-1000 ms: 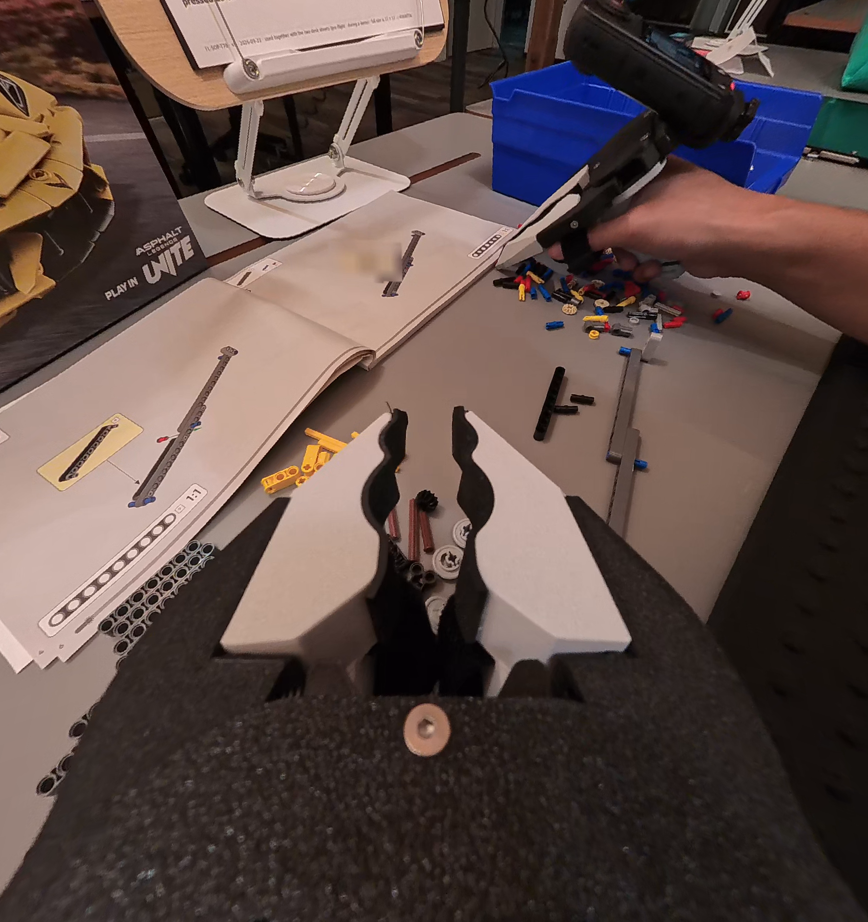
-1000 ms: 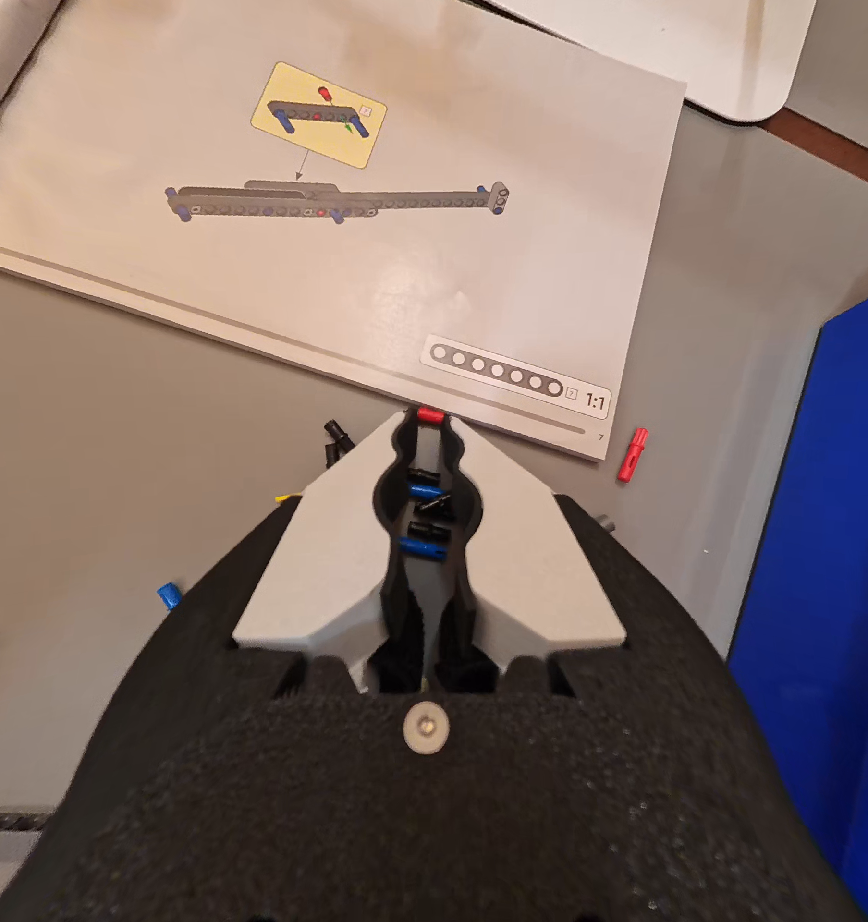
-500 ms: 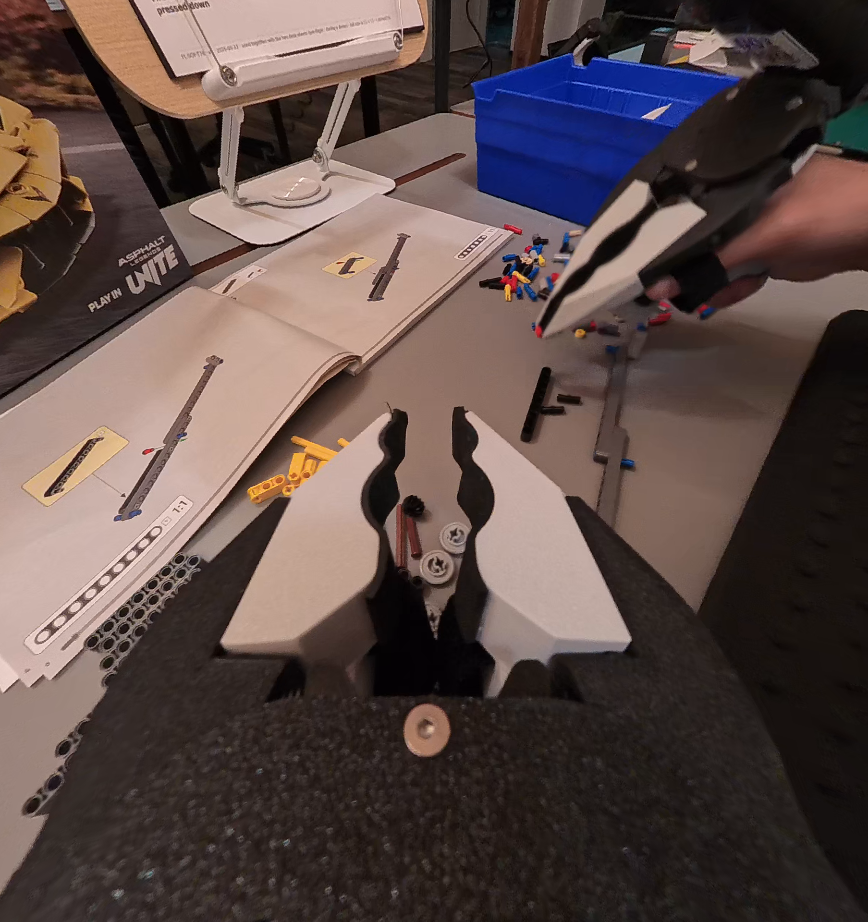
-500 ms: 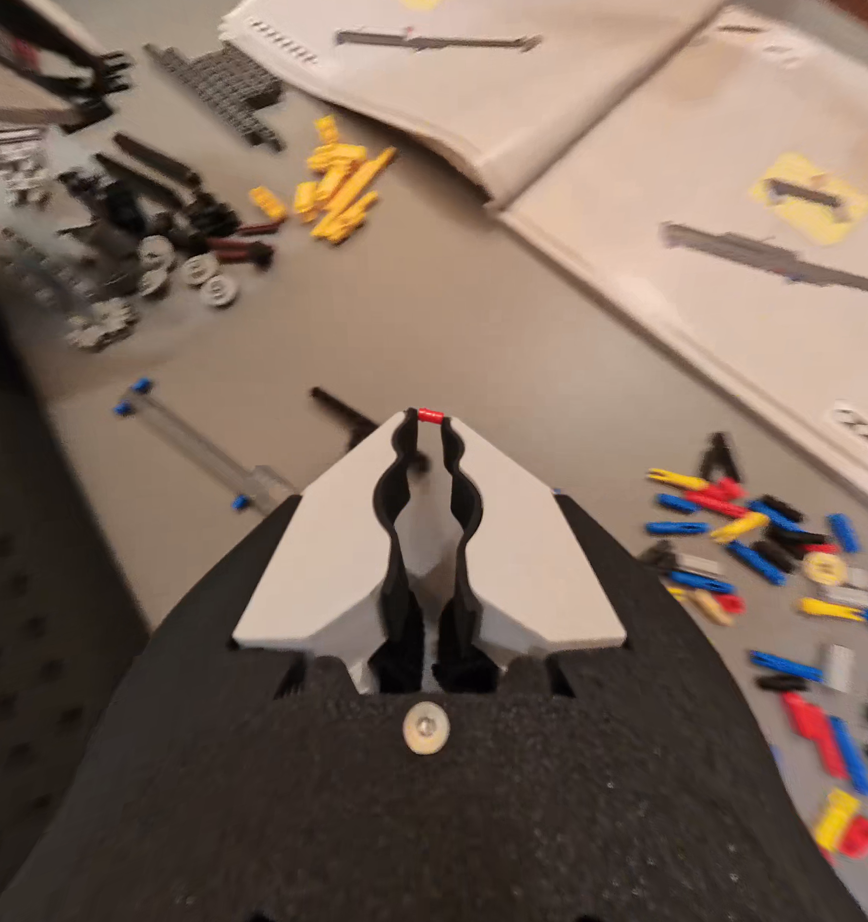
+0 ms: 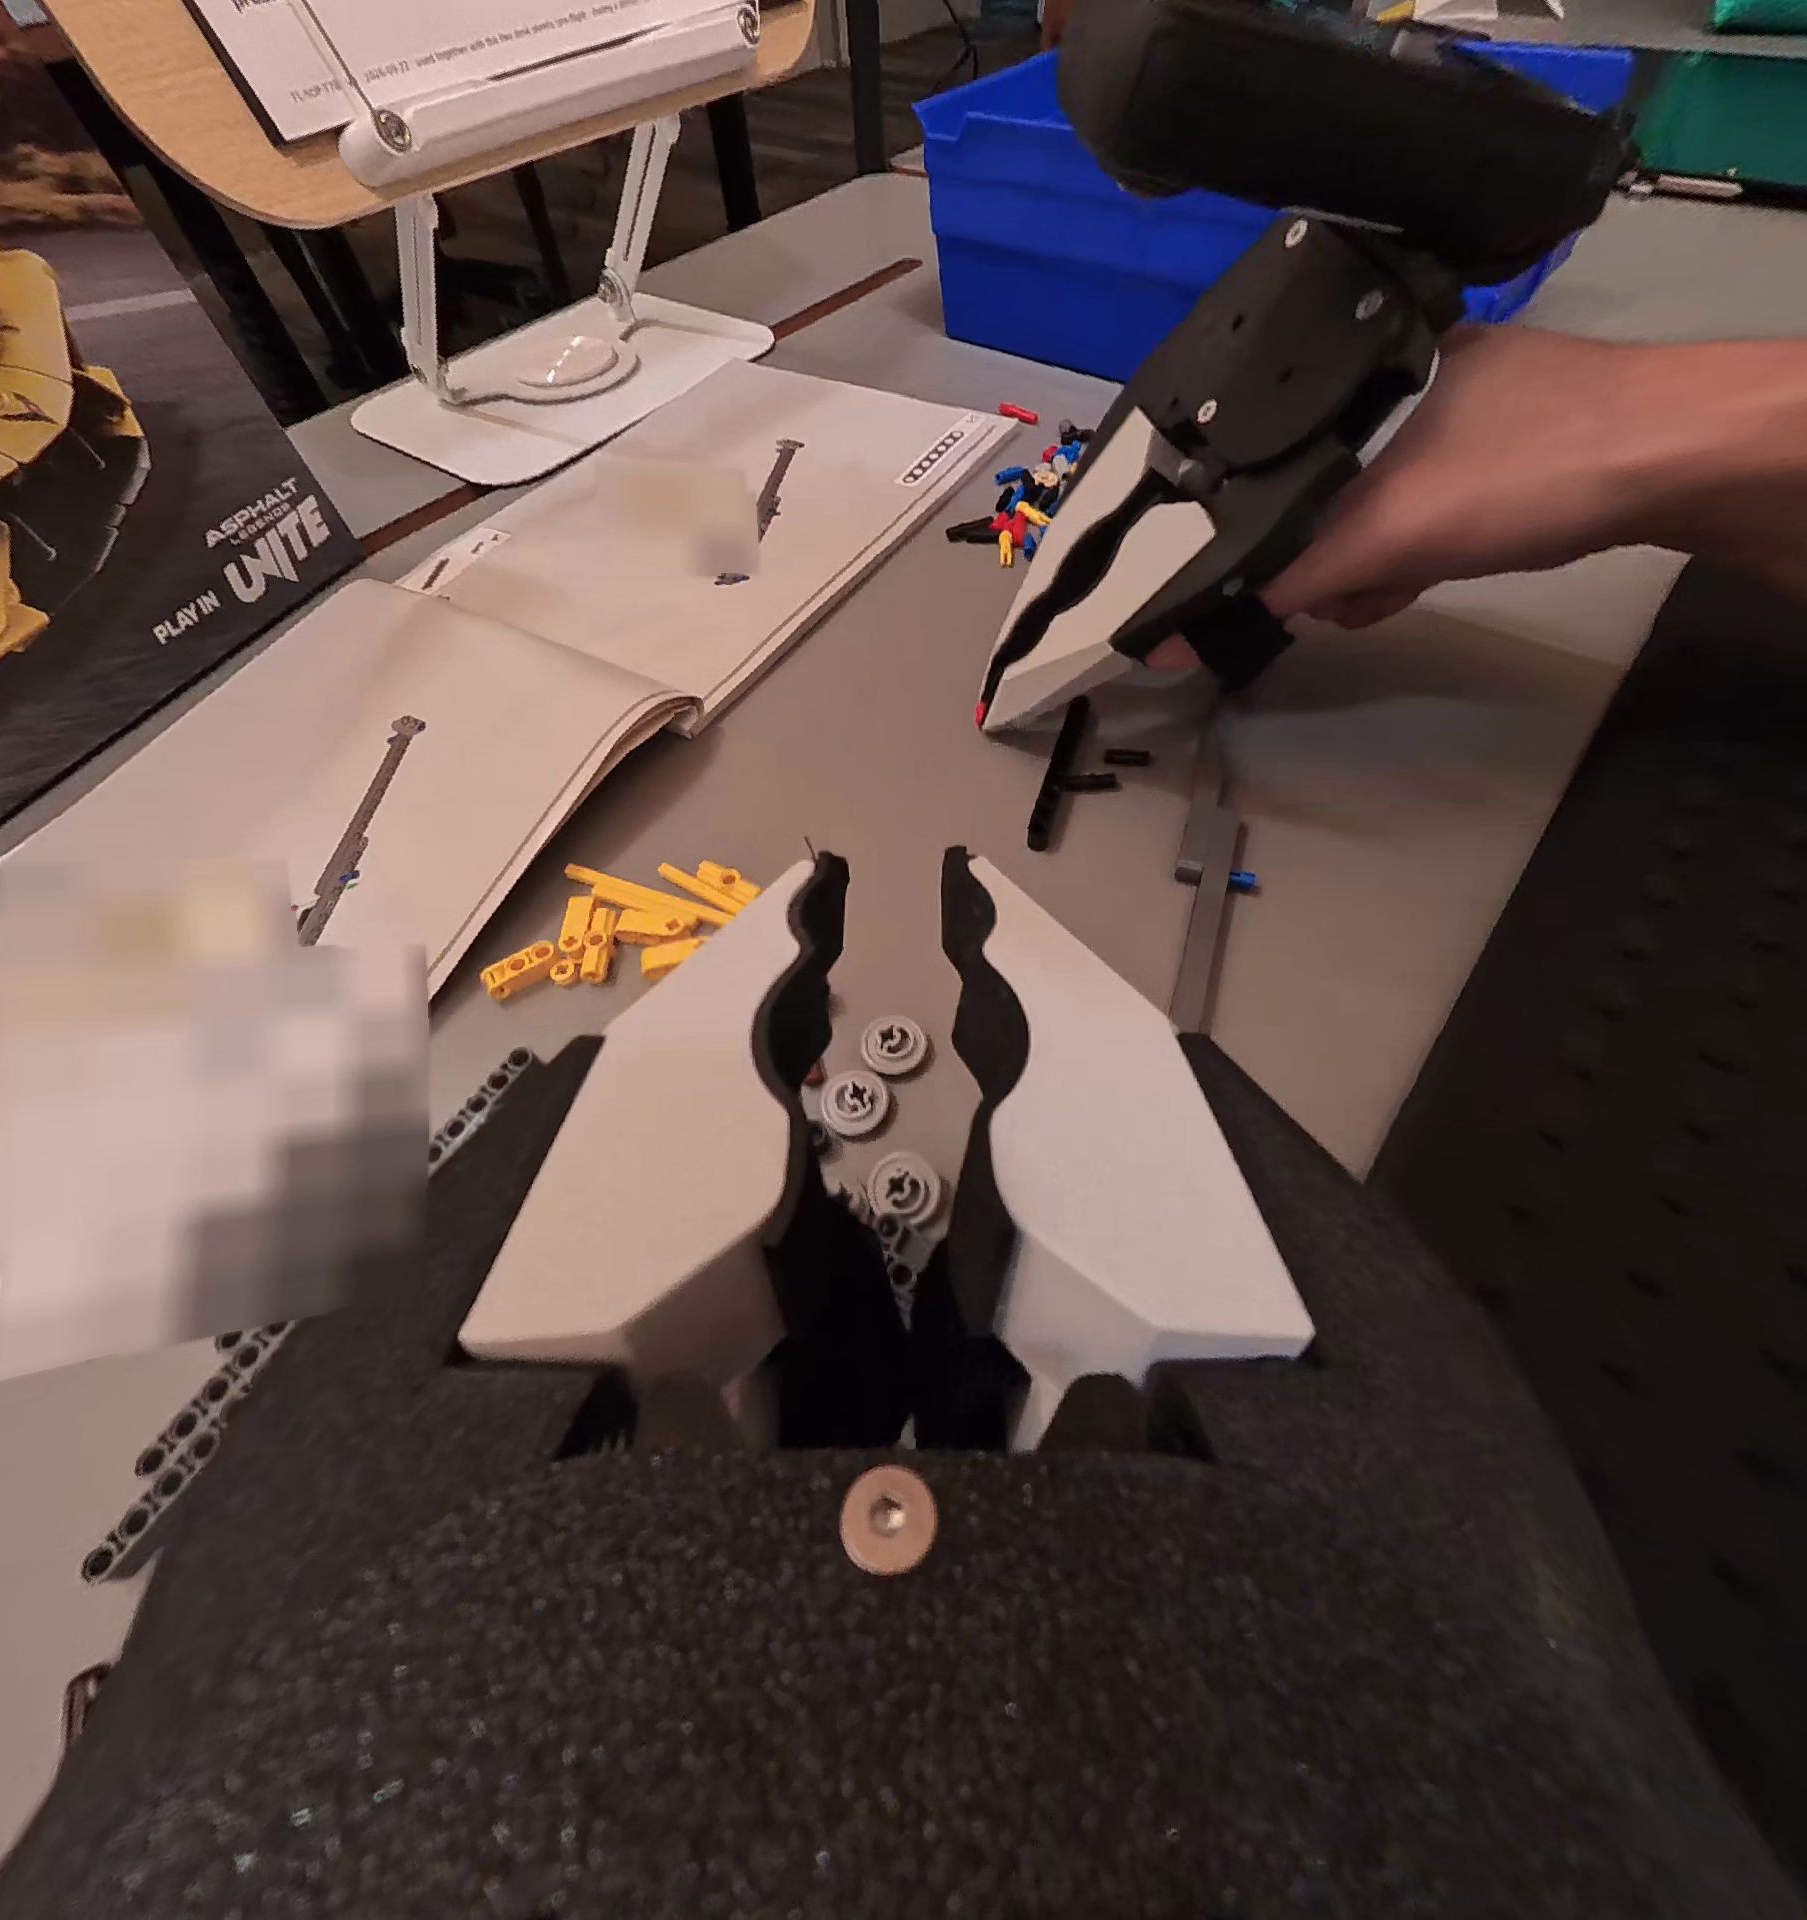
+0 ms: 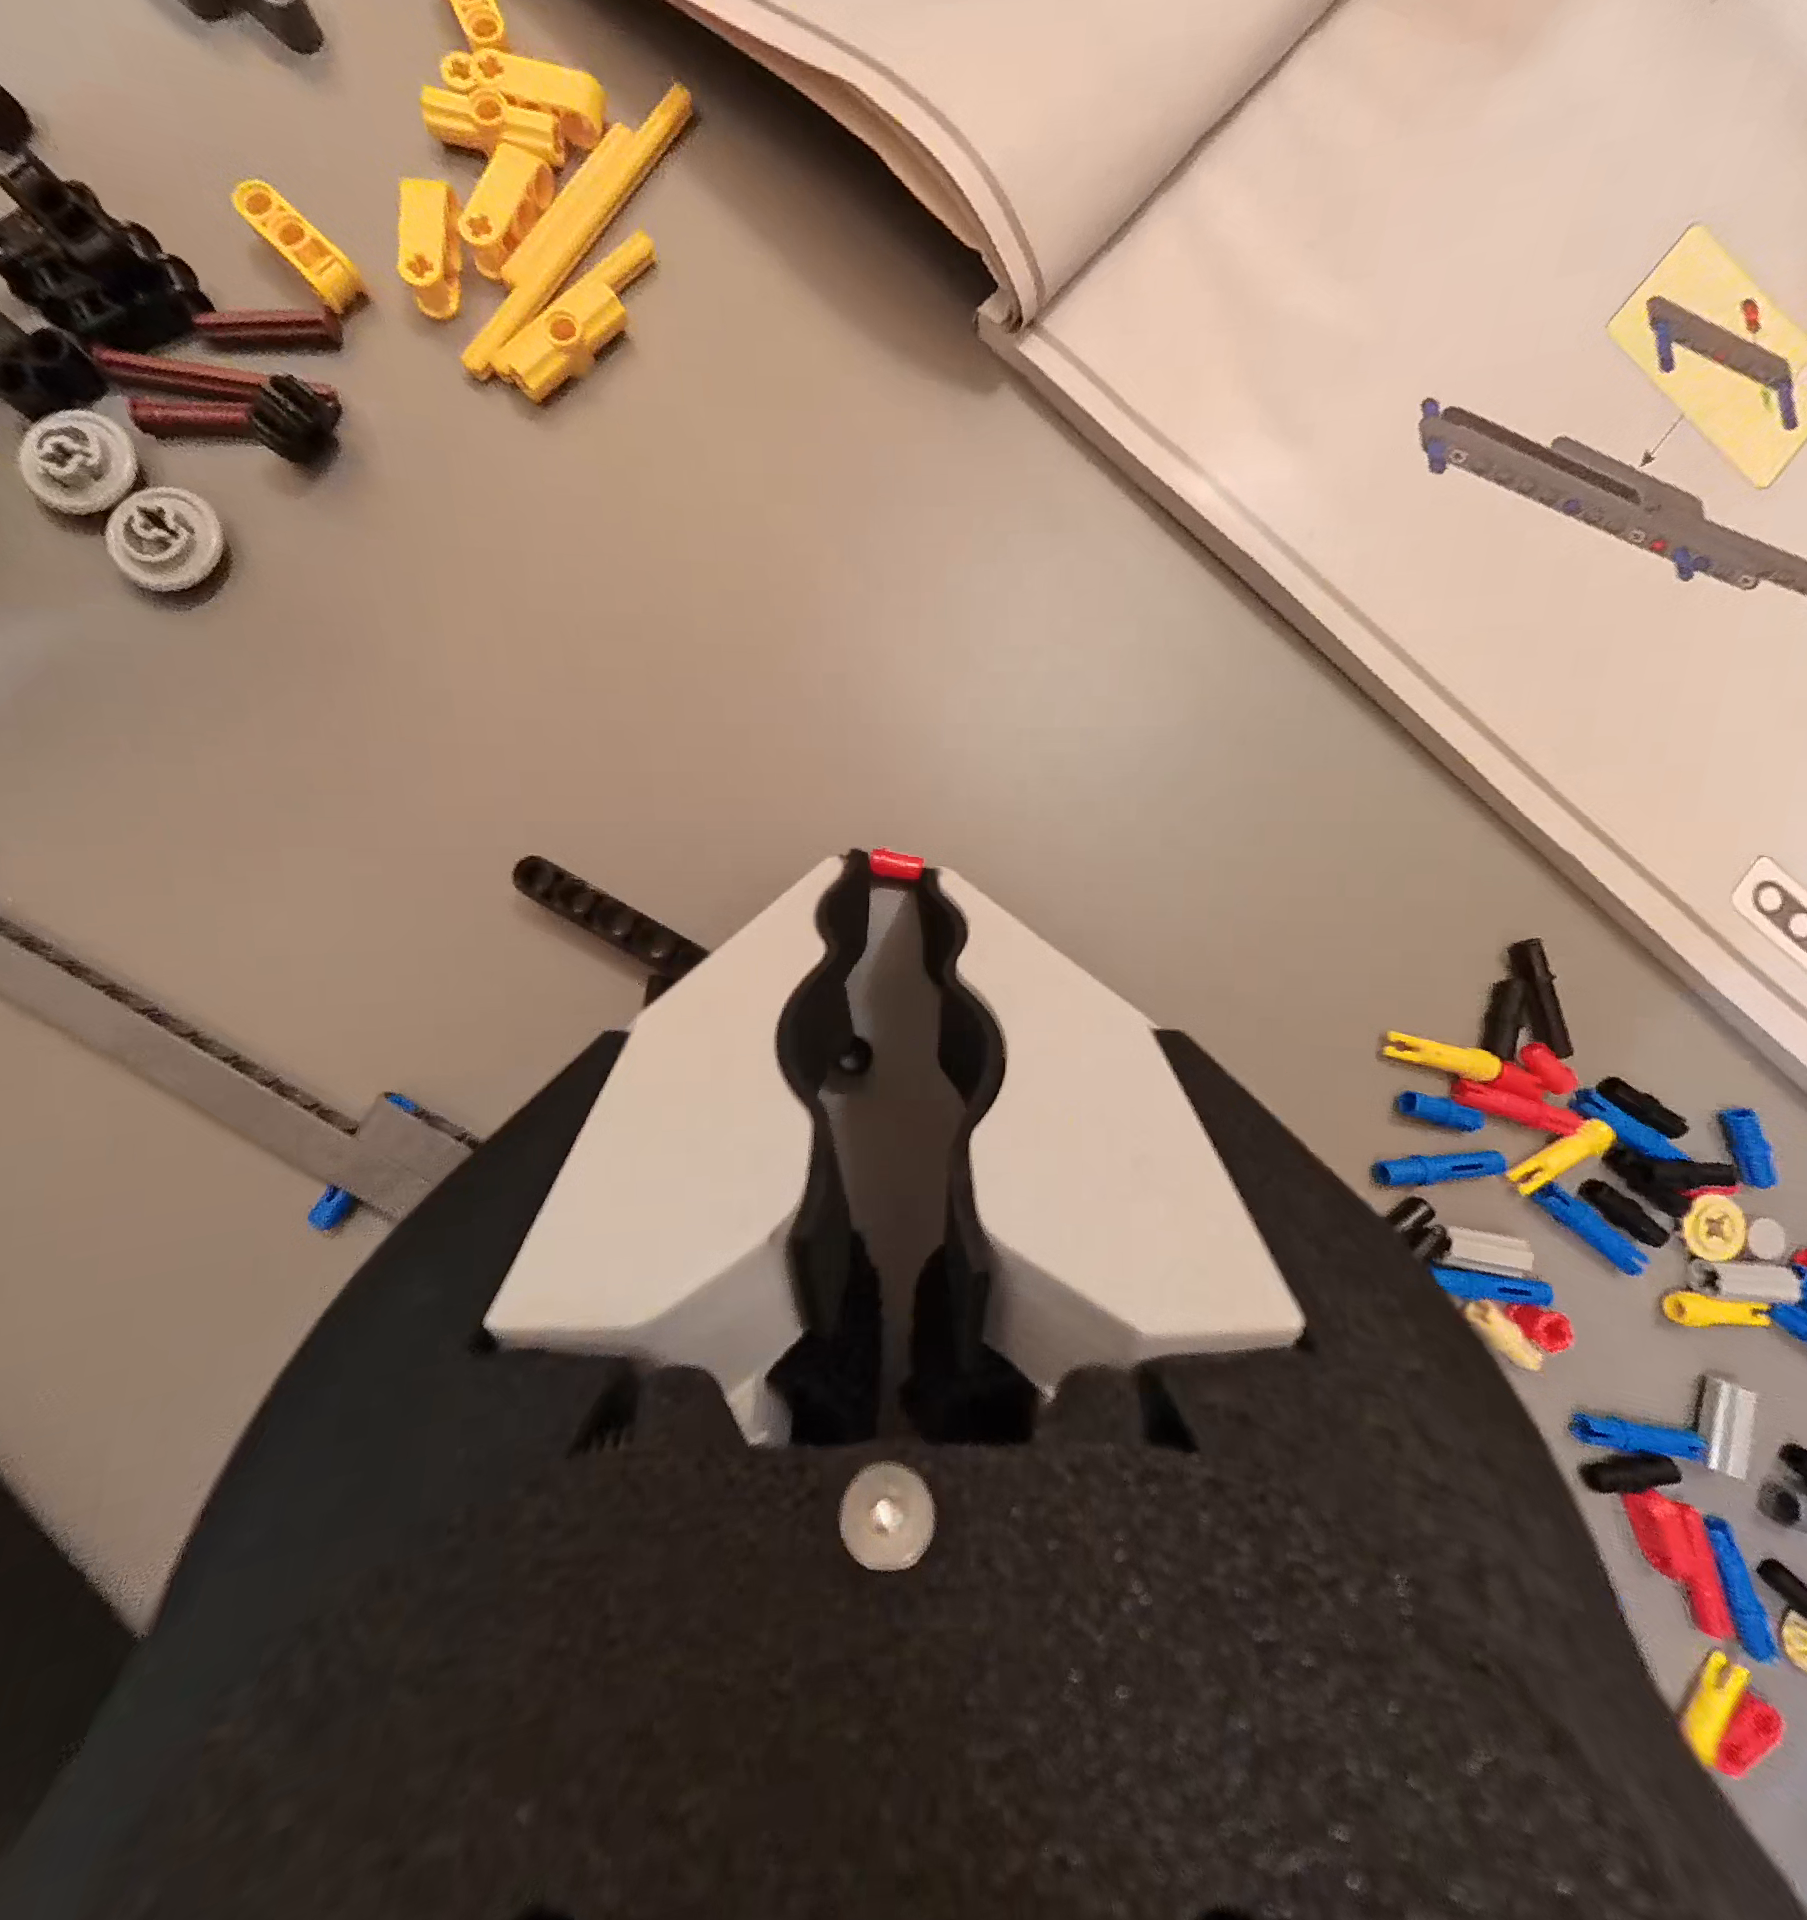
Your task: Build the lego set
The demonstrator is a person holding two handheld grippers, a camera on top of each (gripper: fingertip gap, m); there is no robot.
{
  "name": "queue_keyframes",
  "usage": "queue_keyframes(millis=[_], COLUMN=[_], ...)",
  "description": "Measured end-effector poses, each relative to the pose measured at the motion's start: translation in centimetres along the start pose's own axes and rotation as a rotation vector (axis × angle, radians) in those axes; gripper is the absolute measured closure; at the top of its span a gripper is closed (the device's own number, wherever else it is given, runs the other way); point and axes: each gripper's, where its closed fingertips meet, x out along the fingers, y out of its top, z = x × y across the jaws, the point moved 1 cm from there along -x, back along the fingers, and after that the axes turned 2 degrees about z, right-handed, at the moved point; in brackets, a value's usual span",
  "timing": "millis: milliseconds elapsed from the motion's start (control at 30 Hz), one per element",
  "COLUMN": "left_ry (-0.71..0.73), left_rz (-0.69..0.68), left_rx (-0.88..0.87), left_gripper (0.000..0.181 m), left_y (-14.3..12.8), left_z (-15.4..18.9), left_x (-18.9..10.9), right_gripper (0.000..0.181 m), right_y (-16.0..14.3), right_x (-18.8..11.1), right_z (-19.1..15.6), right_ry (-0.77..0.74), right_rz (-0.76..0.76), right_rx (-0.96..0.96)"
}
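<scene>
Two grippers w/ grey wedge fingers & black foam bodies are over the grey desk [image 6: 774,665]. Right gripper [image 6: 895,868] has its tips pinched on a small red plastic peg [image 6: 896,863], held crosswise at the very tip; in the left wrist view it [image 5: 985,717] points down near the desk centre, tips just above a black holed lego beam [image 5: 1055,774]. Left gripper [image 5: 891,864] is spread apart w/ nothing between the fingers, hovering over three round grey lego bushes [image 5: 857,1101]. Long grey lego beam assembly [image 6: 182,1060] w/ blue pins lies left of the right gripper, towards the desk's near edge by the dark mat [image 5: 1657,1039]. Heap of yellow lego connectors & axles [image 6: 525,208] sits just beside the open instruction booklet [image 5: 566,665]. Mixed pile of small blue, red, black & yellow pins [image 6: 1626,1247] lies on the right side of the right wrist view, next to the booklet's corner. Blue plastic bin [image 5: 1044,249] & white document stand [image 5: 556,374] sit at the desk's far edge.
</scene>
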Motion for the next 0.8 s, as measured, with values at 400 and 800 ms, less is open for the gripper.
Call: queue_keyframes(millis=[400,800], left_ry=[-0.002,0.015], left_rz=[-0.037,-0.124], left_rx=[-0.012,-0.118], left_gripper=[0.164,0.164], left_y=[-1.0,-2.1], left_z=[0.6,0.2], left_x=[-0.3,0.1], right_gripper=[0.162,0.157], right_y=[0.6,1.9], right_x=[-1.7,-4.6], right_z=[0.0,0.6], right_ry=[0.026,-0.079], right_rz=[0.079,0.411], right_rx=[0.065,0.247])
